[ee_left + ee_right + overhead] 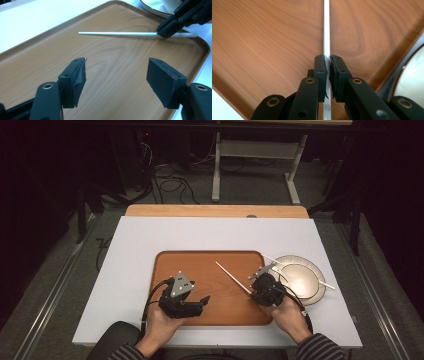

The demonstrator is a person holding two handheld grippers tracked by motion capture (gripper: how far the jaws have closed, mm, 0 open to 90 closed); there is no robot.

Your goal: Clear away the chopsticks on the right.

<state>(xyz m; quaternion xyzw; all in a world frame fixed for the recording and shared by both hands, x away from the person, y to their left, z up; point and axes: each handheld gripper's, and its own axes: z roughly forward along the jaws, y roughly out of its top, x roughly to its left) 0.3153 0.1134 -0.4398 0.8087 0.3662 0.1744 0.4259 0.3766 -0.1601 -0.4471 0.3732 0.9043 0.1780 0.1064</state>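
A wooden tray [190,265] lies on the white table. My right gripper [251,290] is shut on a white chopstick [231,276] that points up and left over the tray; in the right gripper view the chopstick [326,27] runs straight ahead from between the closed jaws of my right gripper [328,63]. A second white chopstick [324,282] rests across a pale plate [300,275] right of the tray. My left gripper [204,301] hovers open over the tray's near left part, empty. In the left gripper view its open jaws frame bare tray [105,65], with the held chopstick [117,33] beyond.
The white board [140,240] covers most of a wooden tabletop [215,210], whose far edge shows. Cables and a table frame stand on the dark floor behind. The plate [412,75] sits just off the tray's right rim.
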